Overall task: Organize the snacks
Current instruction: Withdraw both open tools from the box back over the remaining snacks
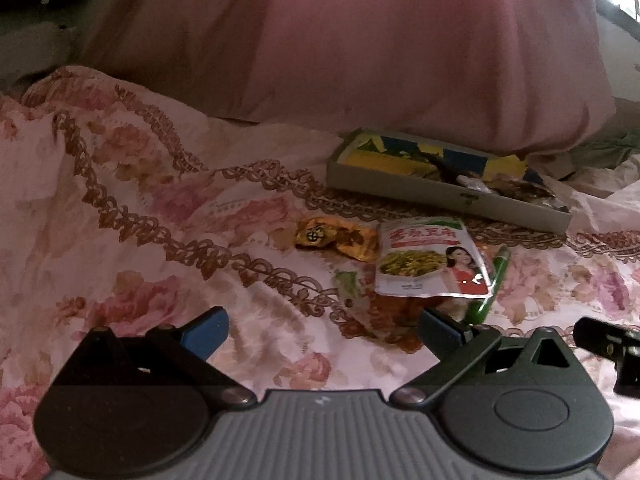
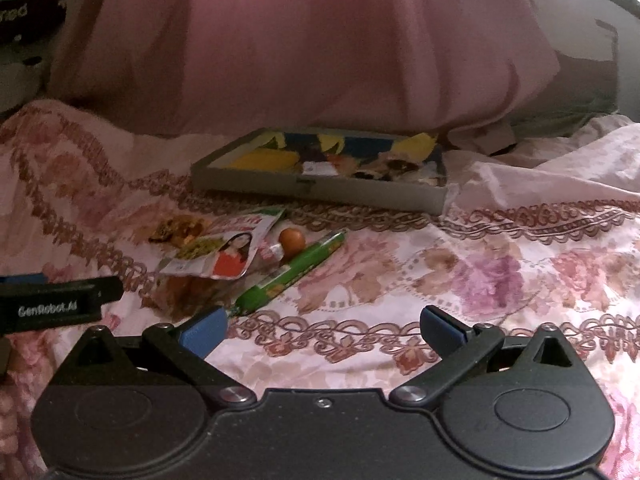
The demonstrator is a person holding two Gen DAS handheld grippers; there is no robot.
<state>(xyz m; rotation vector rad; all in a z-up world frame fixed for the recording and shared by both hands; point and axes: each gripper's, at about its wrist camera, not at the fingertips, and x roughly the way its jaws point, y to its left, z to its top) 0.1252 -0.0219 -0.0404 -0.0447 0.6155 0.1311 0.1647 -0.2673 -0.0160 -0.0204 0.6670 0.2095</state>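
floral bedspread (image 1: pixel 120 208): one tray (image 1: pixel 440 192), two open tools (image 1: pixel 320 332) (image 2: pixel 322 332).

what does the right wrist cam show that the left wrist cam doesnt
Only the right wrist view shows the small round orange-brown snack beside the green stick pack, and the left gripper's side marked GenRobot.AI.

Only the left wrist view shows the gold wrapped snack plainly, and a green-and-white packet lying in front of the pouch.

Both show the open tray of snacks against the pink pillow, the pouch with a printed portrait, the floral bedsheet, and open jaws on the left gripper and right gripper, holding nothing.
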